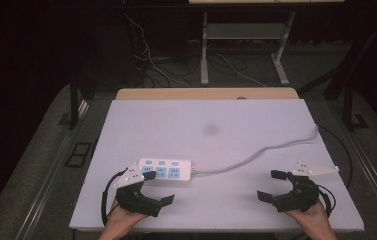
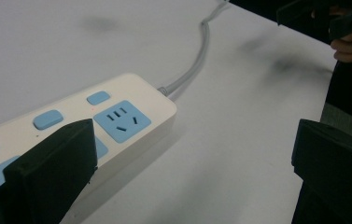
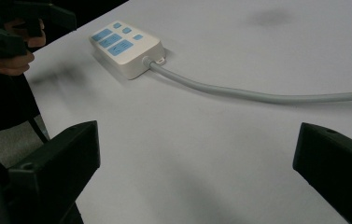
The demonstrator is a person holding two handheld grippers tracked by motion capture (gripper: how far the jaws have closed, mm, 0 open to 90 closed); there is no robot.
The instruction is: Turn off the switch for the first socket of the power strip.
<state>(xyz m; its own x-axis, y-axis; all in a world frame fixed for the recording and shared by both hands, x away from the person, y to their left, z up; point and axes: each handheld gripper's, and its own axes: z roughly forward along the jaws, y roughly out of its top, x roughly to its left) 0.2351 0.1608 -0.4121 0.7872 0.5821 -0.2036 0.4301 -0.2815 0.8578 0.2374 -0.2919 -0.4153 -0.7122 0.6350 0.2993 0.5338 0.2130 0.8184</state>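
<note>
Now both claws gape empty: left gripper [image 1: 158,188] beside power strip [image 1: 167,169], right gripper [image 1: 271,185] well apart

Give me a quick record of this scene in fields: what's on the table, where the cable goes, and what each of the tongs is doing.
surface: white table with a dark smudge
object: white power strip with blue sockets, lying flat near the front left
cable: grey cord runs from the strip's right end to the table's right edge
left tongs: open, one jaw over the strip's near end, holding nothing
right tongs: open, over bare table, apart from the cord
</note>
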